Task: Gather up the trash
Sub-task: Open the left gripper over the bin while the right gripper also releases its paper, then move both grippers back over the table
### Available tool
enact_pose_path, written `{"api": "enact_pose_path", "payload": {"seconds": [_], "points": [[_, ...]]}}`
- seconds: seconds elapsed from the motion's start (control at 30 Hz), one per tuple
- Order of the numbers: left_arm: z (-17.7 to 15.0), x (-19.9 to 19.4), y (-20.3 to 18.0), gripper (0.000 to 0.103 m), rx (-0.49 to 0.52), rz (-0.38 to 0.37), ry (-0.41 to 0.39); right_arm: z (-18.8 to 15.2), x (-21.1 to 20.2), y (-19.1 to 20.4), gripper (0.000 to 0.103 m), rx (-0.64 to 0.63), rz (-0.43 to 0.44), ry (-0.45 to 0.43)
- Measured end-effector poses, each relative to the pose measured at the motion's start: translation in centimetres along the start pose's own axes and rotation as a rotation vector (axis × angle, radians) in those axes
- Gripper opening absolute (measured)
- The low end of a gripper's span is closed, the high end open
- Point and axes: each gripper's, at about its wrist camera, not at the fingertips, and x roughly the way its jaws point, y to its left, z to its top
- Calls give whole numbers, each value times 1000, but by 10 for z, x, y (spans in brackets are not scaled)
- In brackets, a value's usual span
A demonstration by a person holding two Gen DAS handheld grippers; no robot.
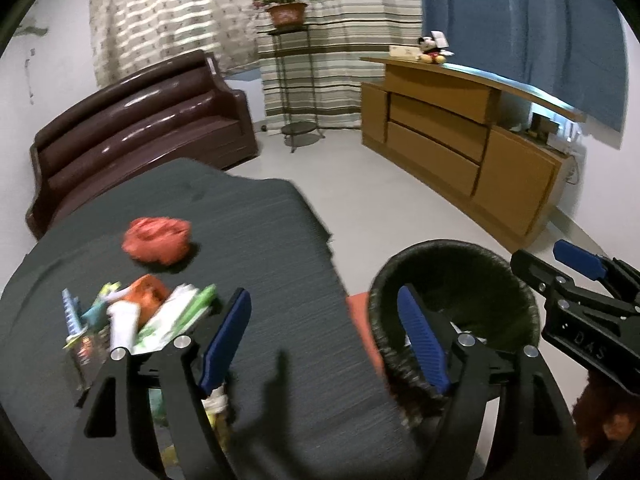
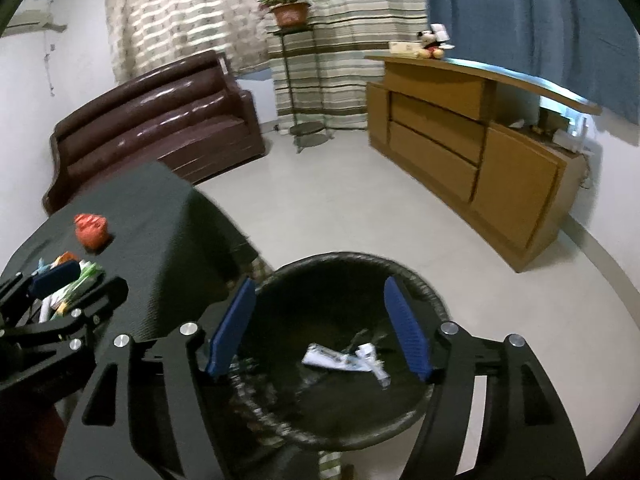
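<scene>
My left gripper (image 1: 324, 340) is open over the dark-clothed table (image 1: 260, 240), with nothing between its fingers. A pile of wrappers and tubes (image 1: 132, 316) lies just left of its left finger. Farther back sits a red crumpled piece (image 1: 158, 238). A black bin (image 1: 456, 300) stands right of the table. My right gripper (image 2: 320, 328) hangs open above the bin (image 2: 340, 420), its jaws wide apart and empty. Below it, inside the bin, is a white crumpled tube (image 2: 344, 360). The left gripper (image 2: 60, 292) shows at the left, over the pile (image 2: 80, 280).
A brown sofa (image 1: 140, 132) stands behind the table. A wooden sideboard (image 1: 460, 152) runs along the right wall, with a plant stand (image 1: 296, 80) before striped curtains. Pale floor (image 2: 340, 208) lies between table, bin and sideboard.
</scene>
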Motion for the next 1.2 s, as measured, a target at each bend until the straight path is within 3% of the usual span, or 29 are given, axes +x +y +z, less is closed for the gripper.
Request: {"api": "enact_pose_path", "payload": {"seconds": [0.63,0.9,1.2], "points": [[-49,-42,126,74,-113,232,-17,-17,-9,131,66,-172,159,67],[-68,-41,162,74,-160,266,11,-27,-6,183,66,-201,221,103],[-80,-38,178,74,-185,269,27,-39,5,206,66,-243,204,163]]}}
